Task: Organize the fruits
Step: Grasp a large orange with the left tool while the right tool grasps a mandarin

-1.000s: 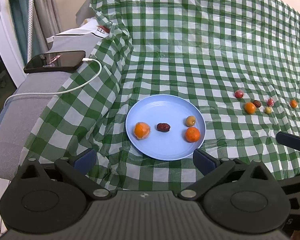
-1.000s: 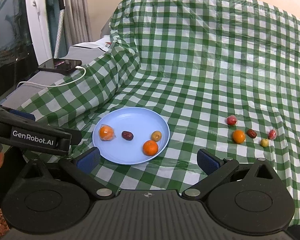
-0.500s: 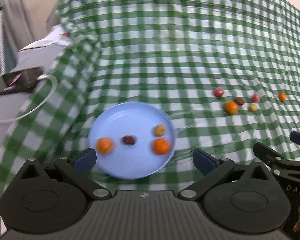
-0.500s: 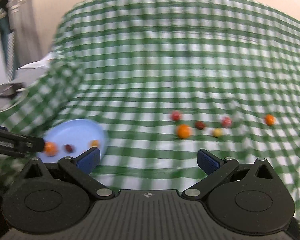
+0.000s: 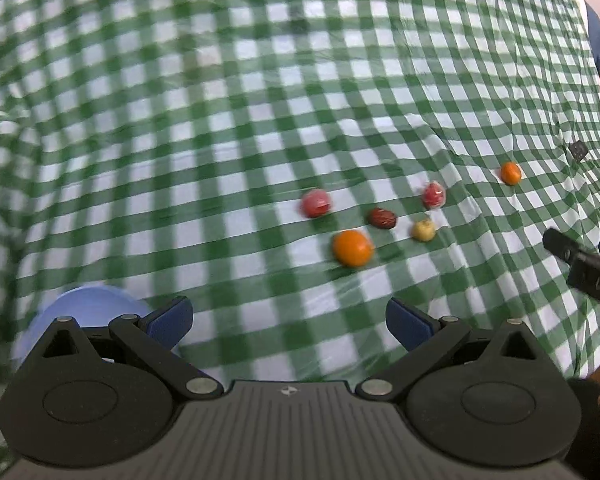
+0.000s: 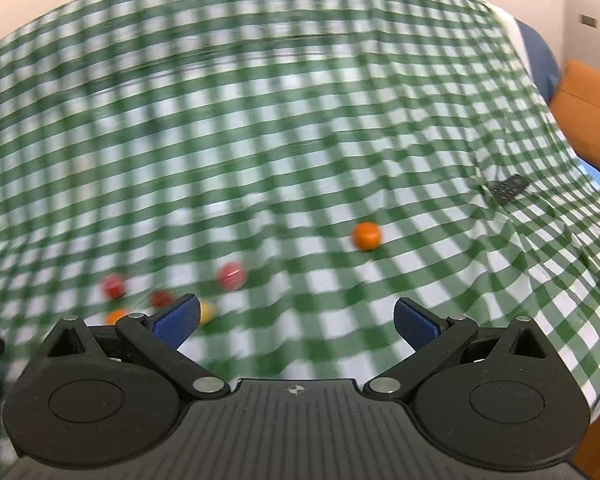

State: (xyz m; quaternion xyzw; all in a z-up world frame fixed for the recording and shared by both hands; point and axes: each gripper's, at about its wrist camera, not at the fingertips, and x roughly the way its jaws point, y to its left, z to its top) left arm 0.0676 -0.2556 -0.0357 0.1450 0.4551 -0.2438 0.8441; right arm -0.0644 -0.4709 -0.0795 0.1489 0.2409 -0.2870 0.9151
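Observation:
Several small fruits lie loose on the green checked cloth (image 5: pixel 260 120): a large orange (image 5: pixel 352 248), a dark red date (image 5: pixel 383 218), a yellow fruit (image 5: pixel 423 230), two pink-red fruits (image 5: pixel 316 203) (image 5: pixel 433 196) and a small orange (image 5: pixel 511 173). The blue plate (image 5: pixel 88 304) shows partly behind my left fingers. My left gripper (image 5: pixel 289 322) is open and empty, short of the fruits. My right gripper (image 6: pixel 296 320) is open and empty; the small orange (image 6: pixel 367 236) lies ahead of it, the other fruits by its left finger (image 6: pixel 178 320).
The cloth drapes over a raised back and falls off at the right edge. An orange cushion (image 6: pixel 588 120) sits at the far right. A small black tag (image 6: pixel 510 187) lies on the cloth. The right gripper's body (image 5: pixel 588 272) shows at the left wrist view's right edge.
Both grippers have swung to the right. The plate has slid to the lower left of both views and the loose fruits now sit ahead. Both stay open.

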